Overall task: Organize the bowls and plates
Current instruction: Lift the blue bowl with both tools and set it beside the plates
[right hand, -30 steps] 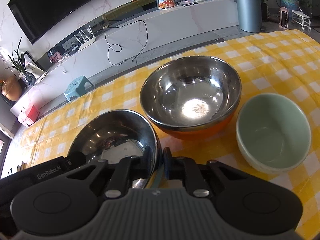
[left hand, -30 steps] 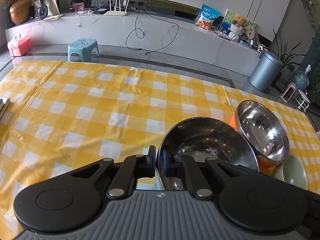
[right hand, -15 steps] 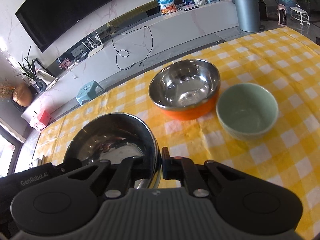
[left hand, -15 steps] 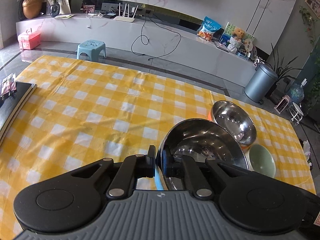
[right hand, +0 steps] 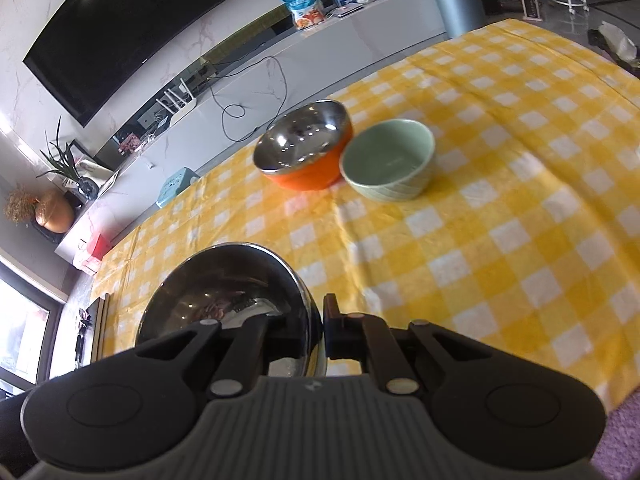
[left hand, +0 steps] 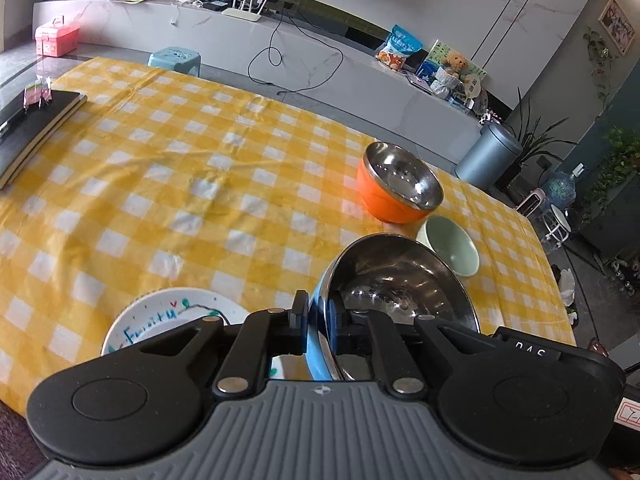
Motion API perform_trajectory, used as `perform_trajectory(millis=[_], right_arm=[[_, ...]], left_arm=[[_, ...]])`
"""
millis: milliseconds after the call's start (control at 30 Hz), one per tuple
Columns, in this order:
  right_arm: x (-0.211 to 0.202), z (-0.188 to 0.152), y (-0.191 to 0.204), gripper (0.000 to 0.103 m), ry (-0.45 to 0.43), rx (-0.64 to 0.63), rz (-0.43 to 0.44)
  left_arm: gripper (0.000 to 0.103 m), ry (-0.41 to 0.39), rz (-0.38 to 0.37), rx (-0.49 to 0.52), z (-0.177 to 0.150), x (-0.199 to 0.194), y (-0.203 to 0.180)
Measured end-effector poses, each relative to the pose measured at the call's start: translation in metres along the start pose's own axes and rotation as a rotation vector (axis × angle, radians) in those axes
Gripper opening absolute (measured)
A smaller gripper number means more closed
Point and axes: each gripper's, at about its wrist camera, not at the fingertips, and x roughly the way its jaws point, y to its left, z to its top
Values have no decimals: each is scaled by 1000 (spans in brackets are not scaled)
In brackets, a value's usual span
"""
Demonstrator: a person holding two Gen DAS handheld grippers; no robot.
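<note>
The left gripper (left hand: 317, 326) and right gripper (right hand: 323, 330) each pinch opposite sides of the rim of a blue-walled steel bowl (left hand: 400, 284), held mouth-up and tilted above the near edge of the yellow checked tablecloth (left hand: 168, 184). Under it at that near edge lies a white plate (left hand: 168, 312) with blue handwriting, not legible. Towards the far right edge, an orange steel-lined bowl (left hand: 394, 190) sits upright, touching a pale green ceramic bowl (right hand: 386, 166); "DAS" shows on the right gripper's body.
</note>
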Motion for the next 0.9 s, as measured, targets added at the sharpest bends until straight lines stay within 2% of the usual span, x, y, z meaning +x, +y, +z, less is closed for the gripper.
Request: perform_trajectory(millis=[333, 900], right_arm=[[-8, -29, -20, 6, 17, -13, -53], [-1, -39, -36, 8, 17, 7, -100]], left_arm=[[10, 59, -13, -47, -37, 4, 12], [10, 110, -26, -29, -54, 17, 11]])
